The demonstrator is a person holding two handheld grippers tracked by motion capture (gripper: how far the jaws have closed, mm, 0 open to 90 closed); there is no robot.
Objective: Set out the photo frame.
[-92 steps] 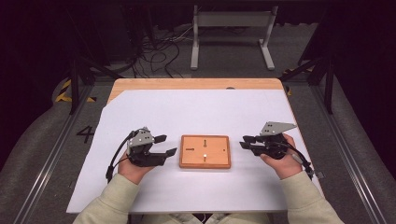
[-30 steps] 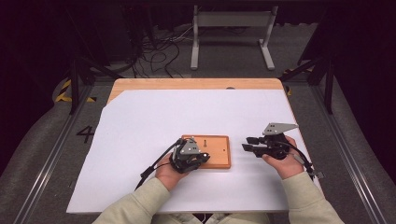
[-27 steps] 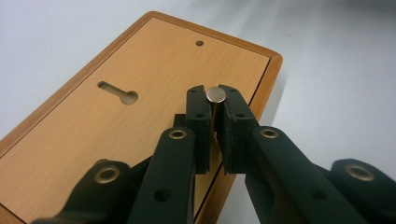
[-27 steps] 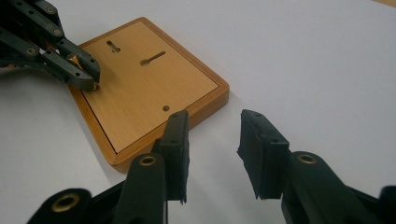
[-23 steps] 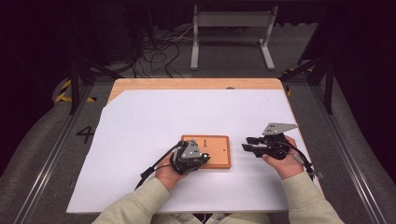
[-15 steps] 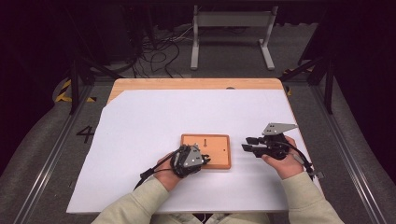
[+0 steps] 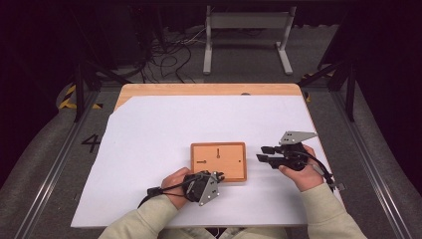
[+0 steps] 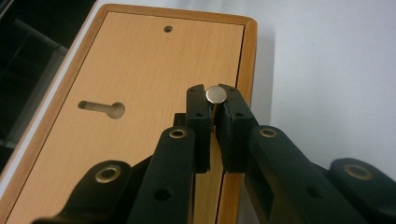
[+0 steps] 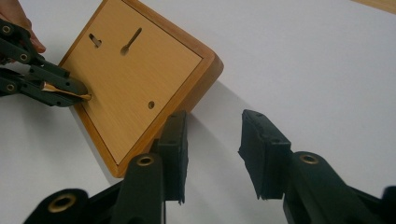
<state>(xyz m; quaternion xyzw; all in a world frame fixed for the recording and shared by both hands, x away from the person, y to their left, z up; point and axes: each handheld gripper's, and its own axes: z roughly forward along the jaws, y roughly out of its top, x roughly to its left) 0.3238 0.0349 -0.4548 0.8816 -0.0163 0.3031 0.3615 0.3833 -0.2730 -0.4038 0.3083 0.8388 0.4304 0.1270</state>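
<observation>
A flat wooden board (image 7: 219,162) with two keyhole slots lies back-side up on the white sheet. My left gripper (image 7: 219,176) sits at the board's near edge. In the left gripper view, the left gripper (image 8: 215,100) is shut on a small round-headed metal tab (image 8: 216,94) at the seam between the board's (image 8: 140,70) panel and its rim. My right gripper (image 7: 261,153) rests just right of the board, open and holding nothing. The right gripper view has the right gripper (image 9: 212,140) near the board's (image 9: 135,70) corner and the left gripper (image 9: 84,93) pinching a thin tan tab (image 9: 65,92).
The white sheet (image 7: 149,139) covers most of the table, whose wooden edge (image 7: 209,89) shows at the back. Beyond it stand a metal frame (image 7: 246,35) and cables (image 7: 169,55) on the floor. A floor mark "4" (image 7: 92,143) lies to the left.
My left gripper has moved from left of the board to its near edge and shut on the tab. The right gripper has stayed in place.
</observation>
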